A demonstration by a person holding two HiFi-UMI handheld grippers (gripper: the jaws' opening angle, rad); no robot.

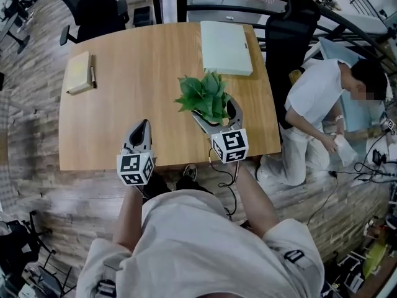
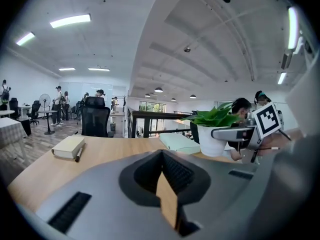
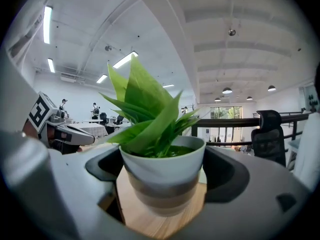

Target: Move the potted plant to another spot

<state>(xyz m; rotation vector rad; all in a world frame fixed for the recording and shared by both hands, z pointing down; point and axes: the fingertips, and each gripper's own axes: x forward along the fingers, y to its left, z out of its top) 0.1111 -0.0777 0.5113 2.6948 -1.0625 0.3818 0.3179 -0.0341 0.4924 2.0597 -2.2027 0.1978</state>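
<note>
**Potted plant in my right hand-held gripper, near the bench's front edge**

My left hand-held gripper hangs over the front edge of the bench, its jaws pressed together on nothing. Just to its right, my right hand-held gripper has its jaws closed against both sides of the potted plant. The white pot stands upright on the wood, right of centre. Farther back on the left lies a notebook with a pen beside it. A pale green box rests by the far edge. A black office chair stands beyond.
</note>
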